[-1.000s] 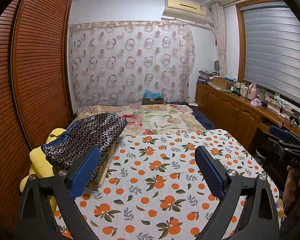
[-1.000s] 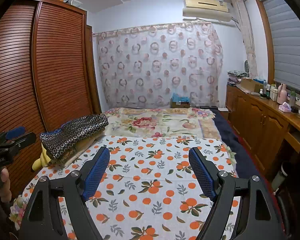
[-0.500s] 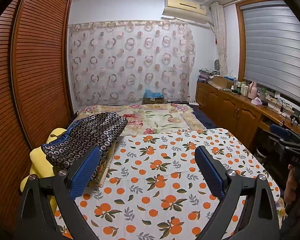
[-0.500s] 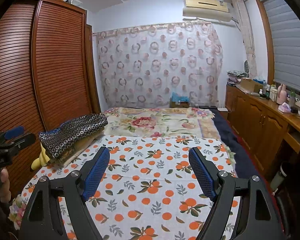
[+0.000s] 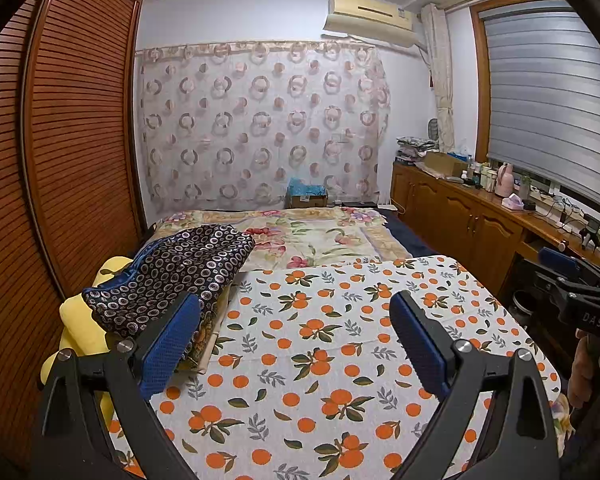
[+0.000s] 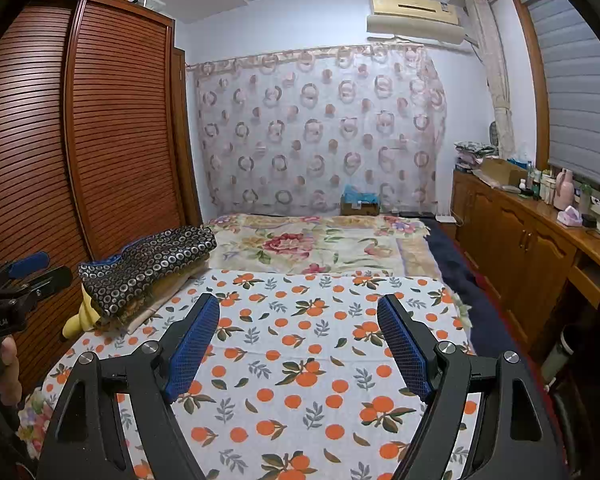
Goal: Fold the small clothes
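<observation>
Both grippers hang spread wide, holding nothing. Left gripper and right gripper hover above the orange-print cloth, touching nothing.

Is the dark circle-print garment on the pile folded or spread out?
Folded: the dark circle-print garment lies doubled in thick layers atop the yellow cushion.

Both views are evenly and softly lit by indoor light from above, with no hard shadows and no strong glare. The fisheye lenses bend the wardrobe and window blind into curves, with black corners ringing each picture. Focus is sharp throughout, without motion blur.
</observation>
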A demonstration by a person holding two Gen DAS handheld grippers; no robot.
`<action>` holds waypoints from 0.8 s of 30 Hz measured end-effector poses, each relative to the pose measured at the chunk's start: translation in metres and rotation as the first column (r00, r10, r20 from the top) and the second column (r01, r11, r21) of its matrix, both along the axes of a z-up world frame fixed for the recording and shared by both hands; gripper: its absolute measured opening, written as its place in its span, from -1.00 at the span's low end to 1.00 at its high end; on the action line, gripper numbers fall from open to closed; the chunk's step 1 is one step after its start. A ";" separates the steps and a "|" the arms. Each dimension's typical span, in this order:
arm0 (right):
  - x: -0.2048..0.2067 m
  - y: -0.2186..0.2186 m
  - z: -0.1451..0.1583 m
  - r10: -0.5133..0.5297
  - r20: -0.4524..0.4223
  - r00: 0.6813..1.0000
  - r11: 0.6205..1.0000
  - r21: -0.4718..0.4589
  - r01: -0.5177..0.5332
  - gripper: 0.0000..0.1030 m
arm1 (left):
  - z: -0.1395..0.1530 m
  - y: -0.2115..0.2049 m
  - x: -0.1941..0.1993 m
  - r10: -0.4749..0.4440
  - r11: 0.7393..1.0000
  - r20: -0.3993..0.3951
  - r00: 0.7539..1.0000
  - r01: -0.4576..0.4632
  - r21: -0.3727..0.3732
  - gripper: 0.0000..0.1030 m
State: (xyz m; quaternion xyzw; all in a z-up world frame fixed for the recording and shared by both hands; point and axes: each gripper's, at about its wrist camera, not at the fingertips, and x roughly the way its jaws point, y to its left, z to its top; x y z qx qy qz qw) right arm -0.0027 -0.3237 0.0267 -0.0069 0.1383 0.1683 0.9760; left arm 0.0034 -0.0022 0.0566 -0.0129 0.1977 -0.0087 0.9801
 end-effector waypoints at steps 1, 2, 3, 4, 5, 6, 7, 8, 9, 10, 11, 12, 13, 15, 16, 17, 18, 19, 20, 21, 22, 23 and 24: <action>0.000 0.000 0.000 0.000 0.000 1.000 1.000 0.000 0.000 0.61 | 0.000 0.000 0.000 -0.001 1.000 -0.001 1.000 0.001 -0.001 0.86; 0.000 0.000 0.000 -0.001 0.001 1.000 1.000 -0.001 0.001 0.61 | 0.000 0.000 0.000 -0.001 1.000 -0.001 1.000 0.001 -0.001 0.86; 0.000 0.000 0.000 -0.001 0.002 1.000 1.000 -0.001 0.001 0.61 | 0.000 0.000 0.000 -0.001 1.000 -0.001 1.000 0.001 -0.001 0.86; 0.000 0.000 0.001 -0.001 0.002 1.000 1.000 -0.002 0.001 0.61 | 0.000 -0.001 0.000 -0.001 1.000 -0.001 1.000 0.001 -0.001 0.86; 0.000 0.000 0.000 0.000 0.001 1.000 1.000 -0.001 0.000 0.61 | -0.001 0.000 -0.001 0.000 1.000 -0.001 1.000 0.000 -0.001 0.86; 0.000 0.000 0.000 0.000 0.000 1.000 1.000 0.000 0.000 0.61 | -0.001 0.000 -0.001 0.000 1.000 -0.001 1.000 0.000 -0.001 0.86; 0.000 0.000 0.000 0.000 0.000 1.000 1.000 0.000 0.000 0.61 | -0.001 0.000 -0.001 -0.001 1.000 -0.001 1.000 0.001 -0.002 0.86; 0.000 -0.001 0.000 0.000 -0.001 1.000 1.000 0.000 0.000 0.61 | 0.000 -0.001 0.000 -0.001 1.000 0.000 1.000 0.001 0.000 0.86; 0.000 -0.001 0.000 0.001 0.000 1.000 1.000 0.000 -0.001 0.61 | -0.001 0.000 -0.001 -0.001 1.000 0.000 1.000 0.001 0.000 0.86; 0.001 -0.001 0.000 0.003 -0.001 1.000 1.000 0.000 -0.003 0.61 | -0.001 0.000 -0.001 0.000 1.000 0.000 1.000 0.000 0.000 0.86; 0.001 -0.002 0.000 0.004 -0.001 1.000 1.000 -0.001 -0.004 0.61 | -0.001 0.000 -0.001 -0.001 1.000 0.000 1.000 0.001 -0.002 0.86; 0.001 -0.002 0.000 0.004 -0.001 1.000 1.000 0.000 -0.004 0.61 | -0.001 0.000 -0.001 -0.001 1.000 -0.001 1.000 0.001 -0.001 0.86; 0.001 -0.003 0.001 0.005 -0.001 1.000 1.000 0.000 -0.005 0.61 | 0.000 -0.001 0.001 0.000 1.000 -0.001 1.000 0.000 0.000 0.86; 0.001 -0.004 0.001 0.006 -0.001 1.000 1.000 -0.001 -0.006 0.61 | -0.001 0.000 -0.001 0.002 1.000 -0.001 1.000 -0.002 0.001 0.86; 0.001 -0.003 0.000 0.006 -0.001 1.000 1.000 -0.001 -0.006 0.61 | 0.000 -0.001 0.001 0.000 1.000 -0.001 1.000 0.000 0.000 0.86; 0.002 -0.004 0.001 0.006 -0.002 1.000 1.000 0.000 -0.006 0.61 | -0.001 0.000 -0.001 0.000 1.000 -0.001 1.000 0.000 -0.001 0.86; 0.002 -0.004 0.000 0.007 -0.002 1.000 1.000 -0.001 -0.007 0.61 | -0.003 0.001 -0.002 -0.001 1.000 -0.001 1.000 0.001 -0.002 0.86; 0.002 -0.004 0.000 0.007 -0.002 1.000 1.000 -0.001 -0.007 0.61 | -0.003 0.001 -0.001 0.000 1.000 -0.002 1.000 0.000 -0.001 0.86; 0.002 -0.005 0.001 0.007 -0.002 1.000 1.000 -0.001 -0.007 0.61 | -0.003 0.000 -0.001 0.001 1.000 -0.003 1.000 -0.001 0.001 0.86; 0.002 -0.004 0.001 0.007 -0.001 1.000 1.000 -0.001 -0.007 0.61 | -0.003 0.001 -0.001 0.001 1.000 -0.003 1.000 -0.001 0.001 0.86; 0.002 -0.004 0.001 0.007 -0.002 1.000 1.000 0.000 -0.007 0.61 | -0.003 0.001 -0.001 0.001 1.000 -0.003 1.000 -0.001 0.000 0.86; 0.002 -0.005 0.001 0.007 -0.002 1.000 1.000 0.001 -0.007 0.61 | -0.003 0.001 -0.001 0.000 1.000 -0.003 1.000 0.000 -0.001 0.86; 0.002 -0.005 0.001 0.009 -0.002 1.000 1.000 0.000 -0.009 0.61 | -0.004 0.000 -0.001 -0.001 1.000 -0.003 1.000 0.001 0.000 0.86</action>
